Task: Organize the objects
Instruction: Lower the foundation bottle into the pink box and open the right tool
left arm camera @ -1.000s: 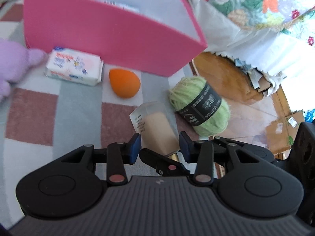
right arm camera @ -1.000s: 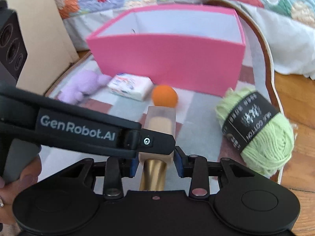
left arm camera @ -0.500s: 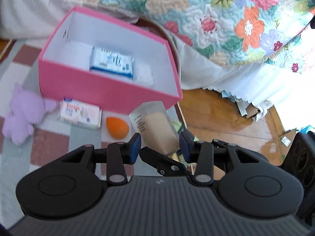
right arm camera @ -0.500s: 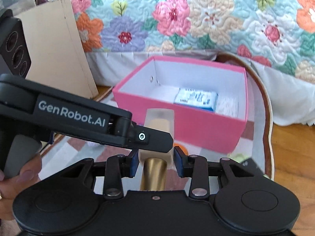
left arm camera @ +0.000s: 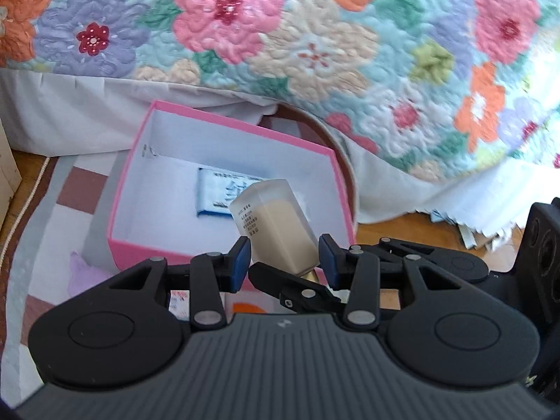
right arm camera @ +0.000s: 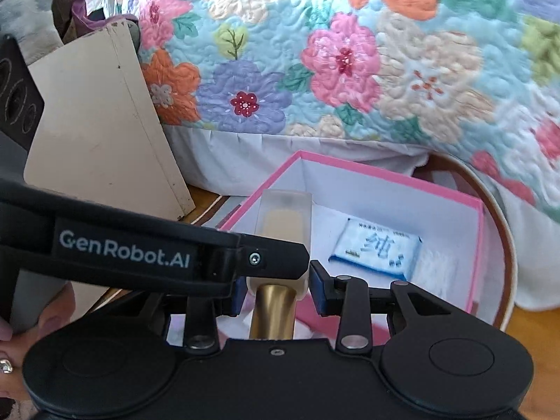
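A frosted foundation bottle (left arm camera: 276, 227) with beige liquid and a gold cap (right arm camera: 274, 309) is held between both grippers, above the near rim of the pink box (left arm camera: 224, 257). My left gripper (left arm camera: 284, 257) has its blue pads on the bottle's sides. My right gripper (right arm camera: 274, 288) is shut on the bottle near its cap. The left gripper's finger (right arm camera: 150, 248) crosses the right wrist view in front of the bottle (right arm camera: 284, 218). A blue tissue pack (right arm camera: 376, 248) lies inside the box (right arm camera: 476, 255); it also shows in the left wrist view (left arm camera: 213, 194).
A floral quilt (left arm camera: 315, 42) hangs behind the box. A beige board (right arm camera: 101, 129) leans at the left. A purple plush (left arm camera: 82, 273), a white tissue pack (left arm camera: 178, 302) and an orange sponge (left arm camera: 245, 306) lie on the checked rug (left arm camera: 70, 189), partly hidden by my left gripper.
Both grippers lifted the bottle from the rug and carried it up and forward over the pink box. The yarn ball dropped out of view.
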A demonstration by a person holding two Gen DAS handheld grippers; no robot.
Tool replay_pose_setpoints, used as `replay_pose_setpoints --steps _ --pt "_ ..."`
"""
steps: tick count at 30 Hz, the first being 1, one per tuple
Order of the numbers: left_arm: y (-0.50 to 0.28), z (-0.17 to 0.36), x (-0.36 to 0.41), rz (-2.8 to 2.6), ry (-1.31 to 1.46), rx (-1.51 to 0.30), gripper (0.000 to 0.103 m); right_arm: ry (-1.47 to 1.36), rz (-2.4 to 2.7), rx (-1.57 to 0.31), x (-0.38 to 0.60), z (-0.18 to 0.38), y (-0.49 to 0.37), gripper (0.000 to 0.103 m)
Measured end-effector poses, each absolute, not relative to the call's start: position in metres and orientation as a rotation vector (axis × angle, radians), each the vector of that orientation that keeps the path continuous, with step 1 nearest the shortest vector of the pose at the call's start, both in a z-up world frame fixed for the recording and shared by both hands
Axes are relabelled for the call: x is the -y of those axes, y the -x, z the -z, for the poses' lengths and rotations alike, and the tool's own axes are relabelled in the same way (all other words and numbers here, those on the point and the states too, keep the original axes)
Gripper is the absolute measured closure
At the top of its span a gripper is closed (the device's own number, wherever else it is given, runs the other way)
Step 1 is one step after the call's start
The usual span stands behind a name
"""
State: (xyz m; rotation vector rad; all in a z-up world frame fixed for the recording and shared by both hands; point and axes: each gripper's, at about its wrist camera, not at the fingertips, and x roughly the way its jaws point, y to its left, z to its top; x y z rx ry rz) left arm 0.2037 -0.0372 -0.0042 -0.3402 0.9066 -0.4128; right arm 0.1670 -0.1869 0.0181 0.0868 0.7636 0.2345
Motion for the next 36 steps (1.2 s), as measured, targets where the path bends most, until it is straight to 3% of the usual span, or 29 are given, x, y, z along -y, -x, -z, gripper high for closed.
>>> replay_pose_setpoints --steps 17,29,36 --pt "-0.306 0.085 0.032 0.343 0.501 -1.145 0.063 -0.041 -0.297 -0.993 0.214 0.046 -0.269 0.062" --pt "-0.33 0.127 0.033 0.342 0.446 -1.186 0.063 -0.036 -0.369 -1.112 0.222 0.093 -0.303 0.063" --pt "-0.336 0.13 0.032 0.347 0.442 -1.19 0.064 -0.031 -0.396 -1.119 0.221 0.093 -0.304 0.063"
